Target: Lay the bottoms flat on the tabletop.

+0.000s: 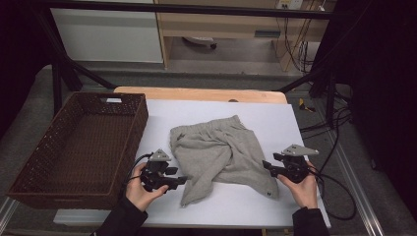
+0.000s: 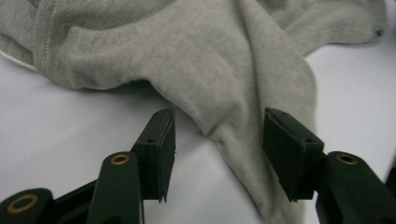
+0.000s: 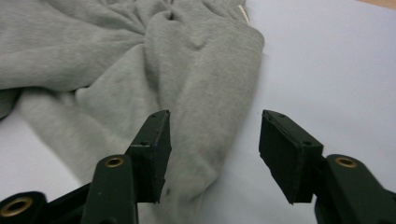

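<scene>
Black left tongs [image 1: 181, 181] stand apart, pads clear of the narrow cloth strip running between them. Right tongs [image 1: 266, 165] gape likewise over the cloth's edge, gripping nothing. Both flank crumpled grey fleece shorts [image 1: 221, 152] mid white bench [image 1: 275, 123]; a brown wicker basket [image 1: 49, 162] sits left.

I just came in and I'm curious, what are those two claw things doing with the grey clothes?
A person holds a gripper in each hand over grey shorts crumpled on a white table. The left gripper and right gripper sit at opposite edges of the cloth, jaws open, gripping nothing. A brown basket waits at the left.
</scene>
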Motion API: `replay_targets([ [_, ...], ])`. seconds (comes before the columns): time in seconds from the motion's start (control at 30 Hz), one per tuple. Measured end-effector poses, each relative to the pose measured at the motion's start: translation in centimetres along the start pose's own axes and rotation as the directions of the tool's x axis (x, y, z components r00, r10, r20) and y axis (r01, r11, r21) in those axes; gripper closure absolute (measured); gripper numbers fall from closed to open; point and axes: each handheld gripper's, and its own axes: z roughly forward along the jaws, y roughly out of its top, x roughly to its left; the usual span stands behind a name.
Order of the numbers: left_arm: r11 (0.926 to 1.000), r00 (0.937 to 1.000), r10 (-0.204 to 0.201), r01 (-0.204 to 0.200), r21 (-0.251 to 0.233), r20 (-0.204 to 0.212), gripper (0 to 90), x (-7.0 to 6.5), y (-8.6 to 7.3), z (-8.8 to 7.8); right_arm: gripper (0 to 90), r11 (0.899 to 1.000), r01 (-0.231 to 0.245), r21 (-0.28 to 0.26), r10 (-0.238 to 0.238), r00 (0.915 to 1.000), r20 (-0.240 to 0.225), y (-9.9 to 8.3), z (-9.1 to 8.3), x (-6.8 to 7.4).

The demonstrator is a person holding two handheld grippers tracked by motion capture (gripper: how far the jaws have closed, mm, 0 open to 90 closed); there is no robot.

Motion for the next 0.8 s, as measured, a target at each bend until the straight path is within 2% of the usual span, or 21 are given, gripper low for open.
replay_targets([
  [0.07,0.9997,0.9997,-0.025,0.025,0.008,-0.004,43.3,0.4,0.3,1.1,44.4,1.000,-0.012,0.011,0.012,0.9999,0.007,0.2,1.1,-0.6],
  [0.17,0.9995,0.9993,-0.025,0.025,0.017,-0.029,43.9,1.0,0.8,2.6,47.4,0.999,-0.021,0.042,0.021,0.9998,0.007,0.4,2.8,-1.3],
  [0.2,0.9992,0.9990,-0.037,0.037,0.016,-0.027,46.1,1.1,0.8,3.0,49.4,0.998,-0.019,0.057,0.018,0.9998,0.008,0.5,3.3,-1.4],
  [0.33,0.9984,0.9984,-0.055,0.055,0.005,-0.008,65.6,1.4,1.0,4.0,56.4,0.995,-0.026,0.094,0.026,0.9997,-0.001,0.7,5.0,-1.5],
  [0.43,0.9985,0.9985,-0.052,0.052,0.016,-0.019,81.2,1.6,1.0,4.0,61.5,0.993,-0.038,0.111,0.038,0.9993,0.005,0.6,6.0,-1.5],
  [0.5,0.9985,0.9987,-0.050,0.050,0.020,-0.013,83.3,1.8,1.1,3.6,65.6,0.992,-0.042,0.117,0.043,0.9990,-0.007,0.5,6.3,-1.5],
  [0.63,0.9988,0.9981,-0.048,0.048,0.000,-0.039,84.0,2.5,1.3,2.1,83.7,0.993,-0.050,0.108,0.053,0.9981,-0.031,0.6,6.0,-2.1],
  [0.67,0.9991,0.9975,-0.043,0.043,-0.004,-0.056,84.1,2.7,1.5,1.7,84.1,0.993,-0.055,0.106,0.056,0.9984,-0.009,0.7,5.9,-2.2],
  [0.7,0.9994,0.9965,-0.036,0.036,-0.004,-0.075,84.1,2.9,1.7,1.3,84.4,0.993,-0.038,0.115,0.035,0.9990,0.026,0.8,5.8,-2.3],
  [0.8,0.9989,0.9913,-0.042,0.039,-0.025,-0.124,84.2,3.8,2.3,0.2,84.8,0.994,-0.045,0.095,0.035,0.9938,0.105,1.0,5.5,-2.9],
])
